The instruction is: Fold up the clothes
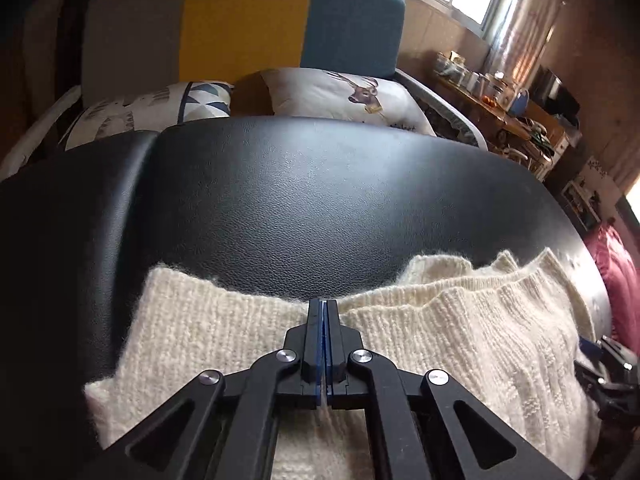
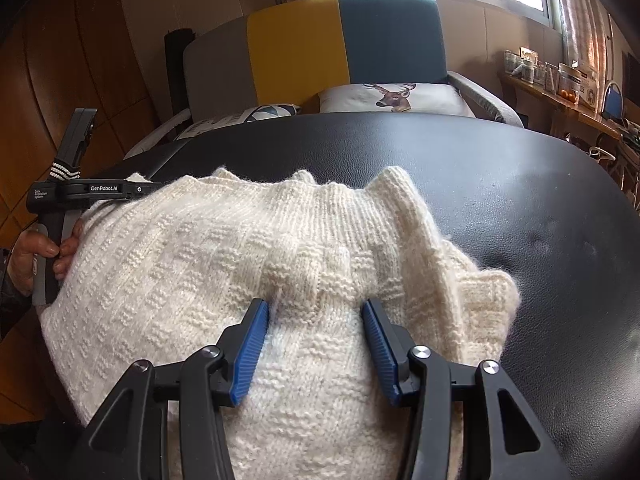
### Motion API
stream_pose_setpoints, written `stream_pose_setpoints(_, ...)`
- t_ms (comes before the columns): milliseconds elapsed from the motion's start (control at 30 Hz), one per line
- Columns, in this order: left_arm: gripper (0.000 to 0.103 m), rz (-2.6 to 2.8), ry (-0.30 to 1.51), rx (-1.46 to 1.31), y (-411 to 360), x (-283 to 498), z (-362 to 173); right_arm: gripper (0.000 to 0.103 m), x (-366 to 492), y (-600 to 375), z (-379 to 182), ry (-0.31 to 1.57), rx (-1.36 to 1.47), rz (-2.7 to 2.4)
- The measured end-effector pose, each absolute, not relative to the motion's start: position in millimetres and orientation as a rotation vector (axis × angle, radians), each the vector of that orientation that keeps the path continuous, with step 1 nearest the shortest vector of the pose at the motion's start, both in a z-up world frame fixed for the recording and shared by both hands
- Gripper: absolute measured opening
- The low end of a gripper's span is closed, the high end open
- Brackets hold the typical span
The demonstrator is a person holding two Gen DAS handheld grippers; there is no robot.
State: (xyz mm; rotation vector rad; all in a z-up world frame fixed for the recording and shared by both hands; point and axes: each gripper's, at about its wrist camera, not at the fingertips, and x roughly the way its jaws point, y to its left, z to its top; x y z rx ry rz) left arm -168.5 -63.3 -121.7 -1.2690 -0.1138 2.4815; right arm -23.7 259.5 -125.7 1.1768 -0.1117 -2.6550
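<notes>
The cream knitted sweater (image 2: 256,264) lay bunched on the black leather counter (image 2: 500,184), heaped toward the near edge, its ribbed band (image 2: 340,196) running along the far side at twelve o'clock and a loose corner (image 2: 486,300) spilling out at about three o'clock. In the left wrist view the same sweater (image 1: 460,340) showed at least two layers stacked at two o'clock, so some of it already lay doubled over; whether that was a made fold or just a rumple, the pictures could not settle. The left tongs (image 1: 323,305) were pressed fully together, tips at the far edge of the knit; any cloth pinched between them was hidden, so I could not tell whether they held any. The right tongs (image 2: 316,306) stood wide apart, blue pads (image 2: 250,348) resting on or just over the middle of the heap, gripping nothing. At nine o'clock in the right view a hand (image 2: 42,254) held the left tool by its handle. By my judgement the work sat mid-fold or at a smoothing stage: the garment was neither spread flat nor a tidy packet. The next move would call for the right tongs to close on an edge, so that a layer could be carried over evenly; thick, fuzzy knit would likely drag and bunch. Beyond the counter stood a sofa (image 2: 344,40) with a deer cushion (image 2: 396,98).
</notes>
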Motion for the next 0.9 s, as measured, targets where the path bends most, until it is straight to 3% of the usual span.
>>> stream_pose_setpoints(167,0.005,2.535,-0.291,-1.210,-90,-146,-89,0.050,-26,263,-126,-0.145,1.179,-2.640)
stream_pose_setpoints(267,0.015,2.399,-0.186,-1.158,-59,-112,-70,0.051,-29,272,-122,-0.200,1.193,-2.591)
stream_pose_setpoints(400,0.030,2.218,-0.101,-1.143,-14,-75,-68,0.050,-12,329,-101,-0.513,1.141,-2.418)
stream_pose_setpoints(567,0.031,2.114,-0.008,-1.153,38,-68,-73,0.058,37,420,-104,-0.896,1.078,-2.139)
stream_pose_setpoints(900,0.032,1.918,0.175,-1.165,136,-58,-83,0.060,42,414,-158,-0.875,1.164,-1.939)
